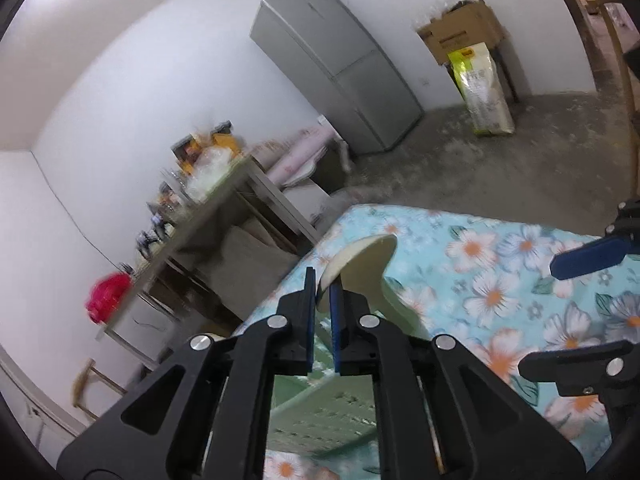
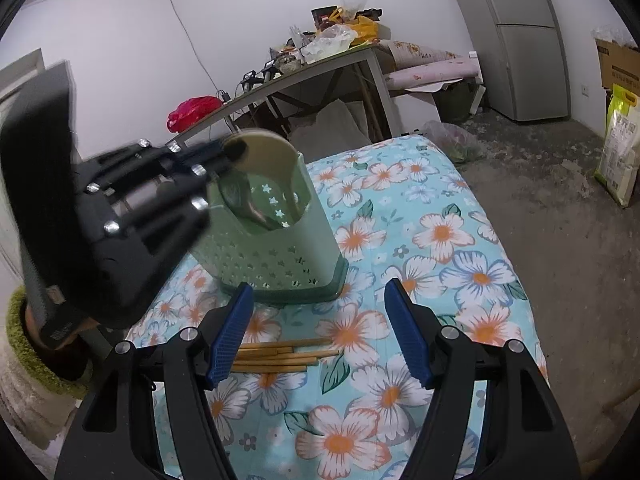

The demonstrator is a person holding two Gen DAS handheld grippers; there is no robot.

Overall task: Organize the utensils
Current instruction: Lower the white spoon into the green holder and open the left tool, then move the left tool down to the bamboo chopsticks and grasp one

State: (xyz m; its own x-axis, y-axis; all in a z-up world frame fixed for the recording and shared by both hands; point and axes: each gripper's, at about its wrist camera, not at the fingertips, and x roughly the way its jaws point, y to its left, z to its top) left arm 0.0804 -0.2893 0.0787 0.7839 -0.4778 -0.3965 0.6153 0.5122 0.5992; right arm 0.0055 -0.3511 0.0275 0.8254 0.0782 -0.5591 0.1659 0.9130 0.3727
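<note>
At frame left, the left tool (image 2: 230, 150) has its pads nearly together at the round head of a cream rice paddle (image 2: 264, 152); whether they pinch it I cannot tell. The paddle stands in the green perforated holder (image 2: 280, 256) at mid-frame on the floral worktop (image 2: 440, 240). Below, wooden chopsticks (image 2: 280, 354) lie flat. The right tool (image 2: 320, 312) stands apart, empty.

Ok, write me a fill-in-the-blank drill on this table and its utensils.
1. The beige spatula stands in the ___ holder.
2. The wooden ___ lie flat on the tablecloth, just ahead of the right gripper.
3. The right gripper's jaws are ___ and hold nothing.
Missing words: green; chopsticks; open.
</note>
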